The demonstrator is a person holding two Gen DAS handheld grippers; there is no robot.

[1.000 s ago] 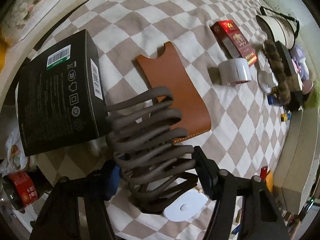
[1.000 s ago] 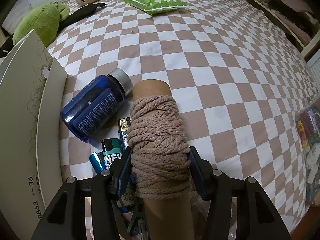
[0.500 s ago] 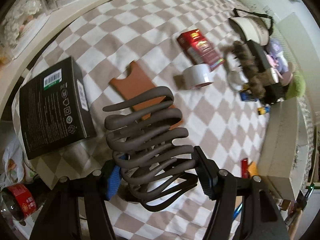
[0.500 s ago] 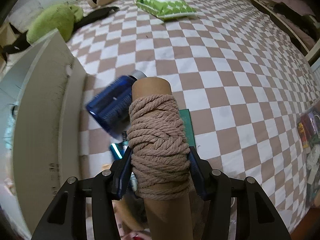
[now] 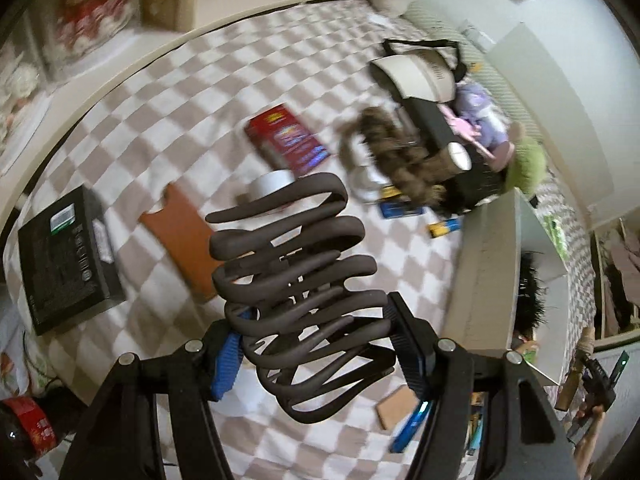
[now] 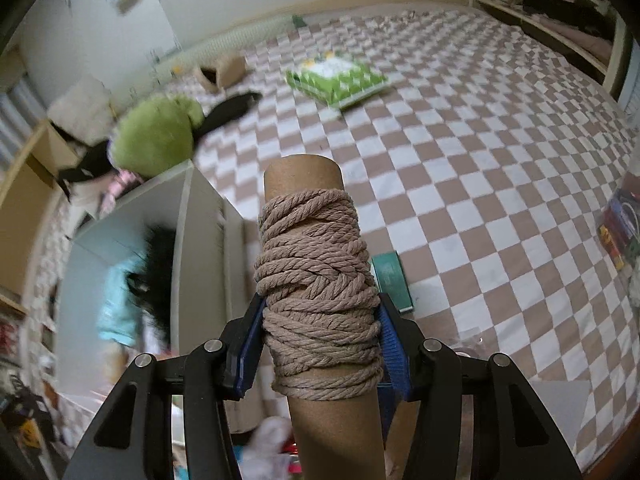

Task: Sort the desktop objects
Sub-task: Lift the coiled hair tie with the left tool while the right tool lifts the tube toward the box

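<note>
A brown-and-white checked cloth (image 6: 480, 184) covers the wide surface, with pale walls and cream shelving round its edges; whether it is a bed or a worktop cannot be told. In the left wrist view a black box (image 5: 66, 256) lies at the near left edge, a tan sleeve (image 5: 182, 236) beside it, a red box (image 5: 286, 140) and a tape roll (image 5: 272, 184) further out; a white bin (image 5: 508, 280) stands at the right with something black and furry inside. In the right wrist view a green packet (image 6: 336, 80) lies far out on the cloth, a green plush (image 6: 154, 136) sits at the left beyond the bin, and a small green box (image 6: 392, 280) lies just right of the spool.

The left gripper (image 5: 314, 340) has its jaws closed on the base of a dark wavy rack (image 5: 296, 280), held clear above the cloth; the right gripper (image 6: 320, 344) has its jaws clamped on the rope windings of a cardboard spool (image 6: 316, 280), held upright.

The far objects in the left view are smeared by blur; the rack hides part of the tape roll; the spool's lower end runs out of frame.
</note>
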